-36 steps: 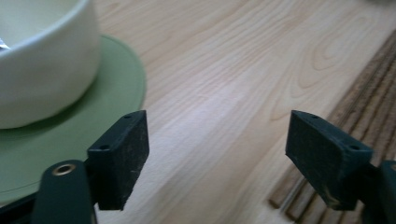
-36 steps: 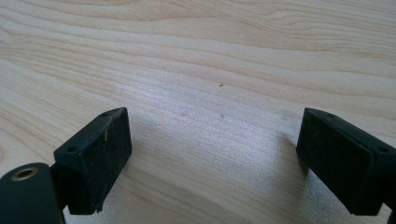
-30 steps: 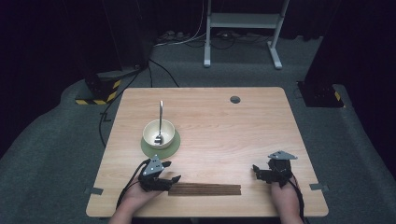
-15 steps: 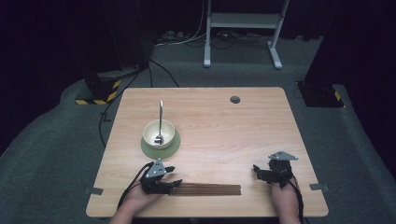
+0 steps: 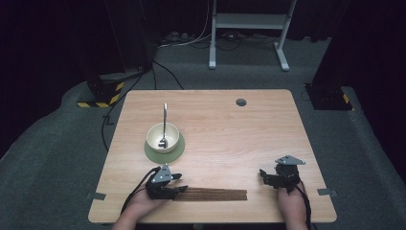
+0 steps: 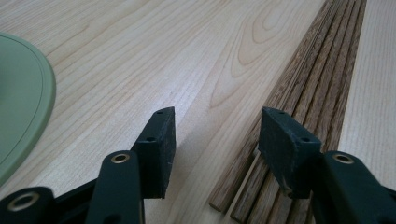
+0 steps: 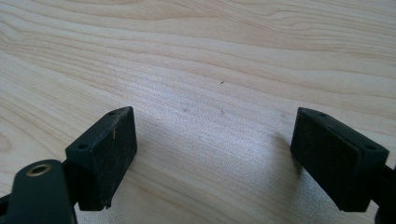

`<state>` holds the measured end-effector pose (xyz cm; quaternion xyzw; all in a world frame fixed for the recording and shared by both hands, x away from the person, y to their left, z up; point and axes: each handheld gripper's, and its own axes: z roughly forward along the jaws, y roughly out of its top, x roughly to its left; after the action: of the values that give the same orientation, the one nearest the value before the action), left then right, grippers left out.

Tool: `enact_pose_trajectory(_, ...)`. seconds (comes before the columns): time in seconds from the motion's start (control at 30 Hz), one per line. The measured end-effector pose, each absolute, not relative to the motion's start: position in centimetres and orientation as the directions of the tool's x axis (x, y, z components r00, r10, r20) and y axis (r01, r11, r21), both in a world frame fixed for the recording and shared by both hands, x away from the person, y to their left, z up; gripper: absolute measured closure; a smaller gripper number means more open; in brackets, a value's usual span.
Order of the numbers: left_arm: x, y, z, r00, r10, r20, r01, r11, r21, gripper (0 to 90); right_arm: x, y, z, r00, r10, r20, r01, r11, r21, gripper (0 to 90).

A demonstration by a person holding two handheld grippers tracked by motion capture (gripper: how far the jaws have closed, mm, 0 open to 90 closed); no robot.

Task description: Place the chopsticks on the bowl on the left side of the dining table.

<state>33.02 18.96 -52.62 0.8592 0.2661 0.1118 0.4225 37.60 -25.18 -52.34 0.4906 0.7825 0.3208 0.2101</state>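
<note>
Chopsticks (image 5: 215, 194) lie in a flat bundle at the table's (image 5: 230, 129) near edge, below and right of the bowl (image 5: 162, 136). Left gripper (image 5: 178, 188) sits at their left end, jaws half apart and just been closing; one pad rests over the sticks, the other on bare wood, nothing clamped yet. Bowl holds a spoon (image 5: 164, 122) and stands on a green mat (image 5: 177, 149). Right gripper (image 5: 264, 175) is well right of the bowl, jaws wide over bare wood.

A spoon (image 5: 164, 125) stands in the bowl (image 5: 163, 138) on a green plate (image 5: 165, 151).
</note>
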Motion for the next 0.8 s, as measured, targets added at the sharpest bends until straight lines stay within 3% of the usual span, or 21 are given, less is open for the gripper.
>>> enact_pose_trajectory(0.4,32.9,18.6,-52.7,0.822,0.569,0.005,0.360,-0.526,0.771,56.1,37.6,-25.2,-52.3,-0.436,0.900,-0.013,0.633,0.317,0.706,14.5)
enact_pose_trajectory(0.8,33.1,17.8,-52.5,0.867,0.495,0.056,0.281,-0.578,0.766,68.7,37.6,-25.0,-52.3,-0.437,0.900,-0.005,0.638,0.314,0.703,14.3)
